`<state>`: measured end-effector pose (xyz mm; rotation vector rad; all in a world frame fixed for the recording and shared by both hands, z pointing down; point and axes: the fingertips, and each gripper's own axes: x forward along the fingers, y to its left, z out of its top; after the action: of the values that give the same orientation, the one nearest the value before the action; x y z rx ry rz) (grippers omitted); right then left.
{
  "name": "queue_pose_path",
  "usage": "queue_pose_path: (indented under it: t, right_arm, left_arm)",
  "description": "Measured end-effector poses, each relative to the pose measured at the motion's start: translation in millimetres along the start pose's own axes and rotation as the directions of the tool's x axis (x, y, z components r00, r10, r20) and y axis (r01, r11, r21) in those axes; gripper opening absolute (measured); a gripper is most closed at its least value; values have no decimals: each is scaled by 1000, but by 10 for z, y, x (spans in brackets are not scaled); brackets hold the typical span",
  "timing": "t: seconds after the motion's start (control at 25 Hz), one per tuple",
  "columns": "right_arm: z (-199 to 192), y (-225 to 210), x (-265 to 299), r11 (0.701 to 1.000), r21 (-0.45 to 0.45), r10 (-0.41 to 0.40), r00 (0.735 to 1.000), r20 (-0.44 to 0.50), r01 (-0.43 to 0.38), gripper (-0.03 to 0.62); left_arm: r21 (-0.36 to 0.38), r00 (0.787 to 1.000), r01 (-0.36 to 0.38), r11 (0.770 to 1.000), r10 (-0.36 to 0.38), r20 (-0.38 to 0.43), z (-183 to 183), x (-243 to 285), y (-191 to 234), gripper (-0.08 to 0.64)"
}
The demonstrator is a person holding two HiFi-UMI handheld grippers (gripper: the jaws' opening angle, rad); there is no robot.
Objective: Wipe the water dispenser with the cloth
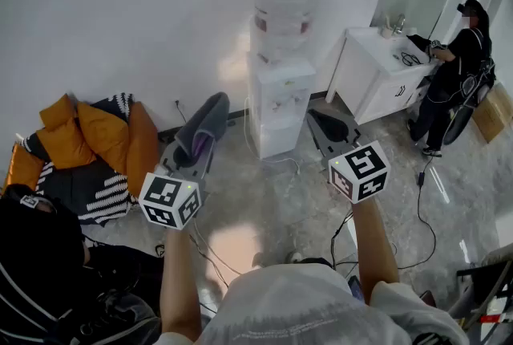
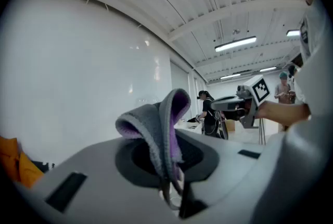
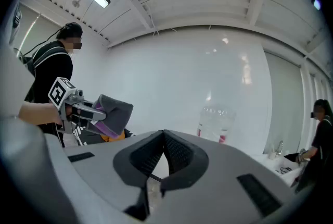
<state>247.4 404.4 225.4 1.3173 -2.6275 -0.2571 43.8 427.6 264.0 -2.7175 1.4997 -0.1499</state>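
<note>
Left tongs (image 2: pixel 171 168) pinch the grey cloth (image 2: pixel 156 124); right tongs (image 3: pixel 164 138) are pressed together.

Both forearms reach forward, side by side. The left gripper (image 1: pixel 199 144) clamps a cloth (image 1: pixel 207 117); the right gripper (image 1: pixel 321 123) has its jaws together, empty.
</note>
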Motion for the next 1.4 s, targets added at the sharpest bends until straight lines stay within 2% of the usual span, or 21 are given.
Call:
queue_pose_path:
  t: [0.28, 0.48, 0.6, 0.84, 0.96, 1.12, 1.4]
  right_arm:
    - [-27, 111, 19, 999, 2, -45, 999, 6, 45, 15]
    - [-100, 5, 108, 995, 16, -94, 996, -11, 94, 15]
    - [-114, -24, 221, 996, 50, -81, 997, 9, 81, 15]
    - [-259, -151, 627, 999, 34, -32, 999, -9, 32, 15]
    - [-361, -308, 920, 1000, 11, -26, 999, -24, 26, 15]
    - [-494, -586, 1449, 999, 42, 3, 1000, -23, -2, 15]
    - [-629, -1179, 2478, 997, 20, 73, 997, -20, -72, 15]
  left_arm:
    - [29, 1000, -3, 1000, 3, -12, -120, -86, 127, 58]
    - [44, 1000, -13, 999, 14, -26, -231, -92, 210, 58]
    - [34, 999, -27, 999, 28, -44, -327, -44, 317, 58]
    - [37, 994, -57, 998, 60, -91, -510, 160, 574, 58]
    - [50, 991, -72, 996, 78, -112, -561, 350, 751, 58]
    - [56, 984, -104, 993, 111, -137, -610, 734, 1083, 60]
    - [34, 978, -137, 990, 141, -155, -619, 1766, 1701, 60]
